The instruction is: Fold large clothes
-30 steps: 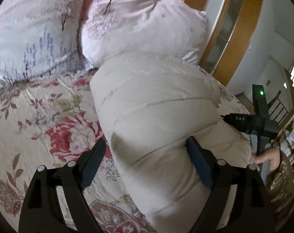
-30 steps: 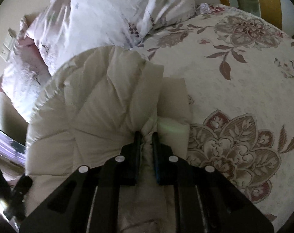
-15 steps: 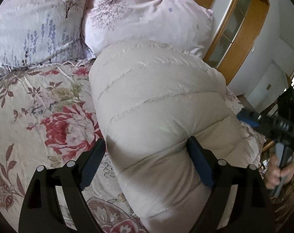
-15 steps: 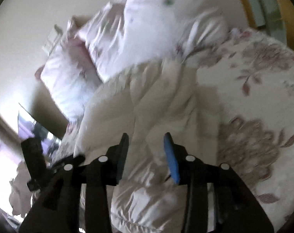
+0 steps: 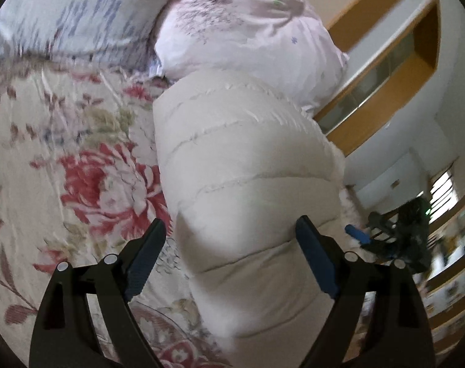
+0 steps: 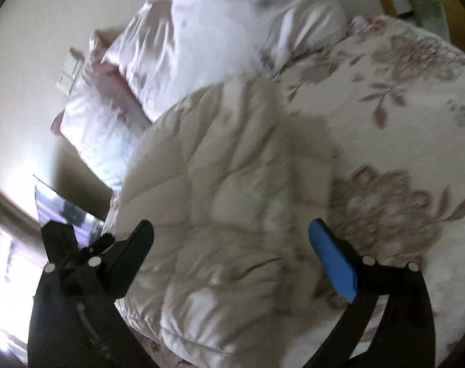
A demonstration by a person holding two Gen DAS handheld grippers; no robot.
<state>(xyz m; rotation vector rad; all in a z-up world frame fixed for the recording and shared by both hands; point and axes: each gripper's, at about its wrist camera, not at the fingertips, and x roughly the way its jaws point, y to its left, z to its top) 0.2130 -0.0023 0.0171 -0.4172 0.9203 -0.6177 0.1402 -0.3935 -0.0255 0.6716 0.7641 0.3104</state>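
Observation:
A beige quilted puffer coat (image 5: 247,168) lies folded into a thick bundle on the floral bed sheet (image 5: 79,153). My left gripper (image 5: 230,222) stands wide open astride its near end. The left finger (image 5: 146,251) is clear of the cloth and the right finger (image 5: 315,254) sits at the coat's edge. In the right wrist view the coat (image 6: 226,178) spreads below my right gripper (image 6: 230,224). Its jaws are opening wide above the cloth, with nothing pinched between them. The right gripper (image 5: 395,239) also shows blurred at the right in the left wrist view.
Two pale pillows (image 5: 247,24) lie against the coat's far end at the head of the bed. A wooden cabinet frame (image 5: 385,76) stands beyond the bed's far side. The floral sheet (image 6: 401,122) stretches to the right of the coat. A wall switch (image 6: 69,70) is at the upper left.
My right gripper, shut on a fold of the coat a second ago, has let it go, opened wide and lifted back. The left gripper has rolled and shifted a little, still astride the coat.

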